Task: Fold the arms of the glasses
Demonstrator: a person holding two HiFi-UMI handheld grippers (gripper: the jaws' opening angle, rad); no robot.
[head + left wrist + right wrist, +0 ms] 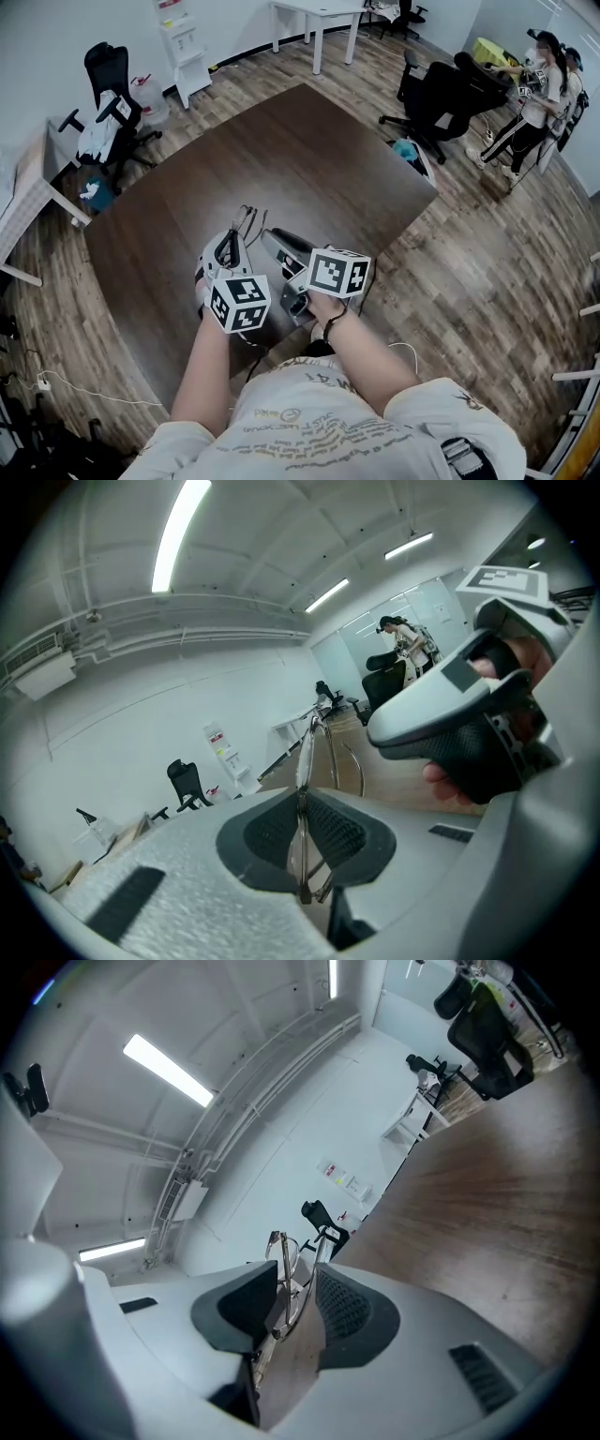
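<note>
Thin wire-framed glasses (247, 219) are held up above the dark brown table (309, 159). My left gripper (225, 251) is shut on them. In the left gripper view its two pads press on the frame (304, 761), which stands up out of the jaws (302, 803). My right gripper (281, 247) is close beside the left one, with its jaws standing wide. In the right gripper view the glasses (283, 1265) sit in the gap between the pads (298, 1299), and a clear space shows on either side. The right gripper's body (450, 714) fills the right side of the left gripper view.
Both grippers hover over the table's near part. A black office chair (108, 75) and a white shelf unit (183, 47) stand at the back left. A white desk (319, 19) is behind the table. Black chairs (441, 94) and people (539, 84) are at the far right.
</note>
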